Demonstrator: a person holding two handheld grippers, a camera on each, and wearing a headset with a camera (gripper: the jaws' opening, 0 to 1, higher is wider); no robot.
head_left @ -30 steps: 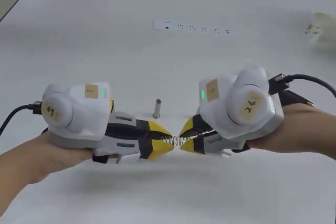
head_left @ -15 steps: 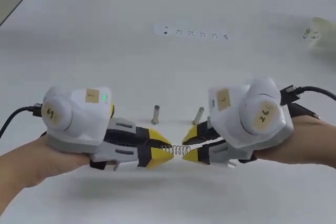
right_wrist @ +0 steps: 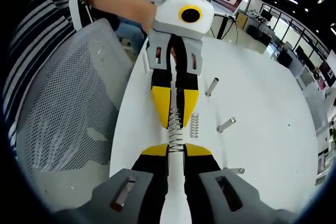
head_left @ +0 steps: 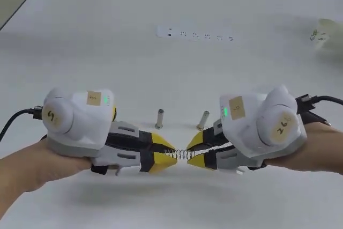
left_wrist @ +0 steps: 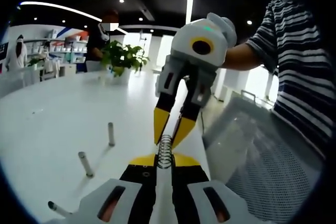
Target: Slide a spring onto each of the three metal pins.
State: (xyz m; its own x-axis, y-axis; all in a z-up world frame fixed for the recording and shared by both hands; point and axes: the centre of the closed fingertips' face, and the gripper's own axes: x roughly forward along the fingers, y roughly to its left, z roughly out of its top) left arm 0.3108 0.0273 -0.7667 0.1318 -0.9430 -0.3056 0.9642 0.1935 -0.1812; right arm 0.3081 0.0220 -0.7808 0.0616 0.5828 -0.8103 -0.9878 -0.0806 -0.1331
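Spring (head_left: 180, 154) | thin silver coil, level | both ends clamped

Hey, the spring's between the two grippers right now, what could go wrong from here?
1. The spring bridges the left gripper and right gripper, caught only by its ends near the edge of the table; a slip could fling it off.
2. A second spring lies loose beside the tips and might get swept away.
3. An upright pin and another stand close behind and could topple.
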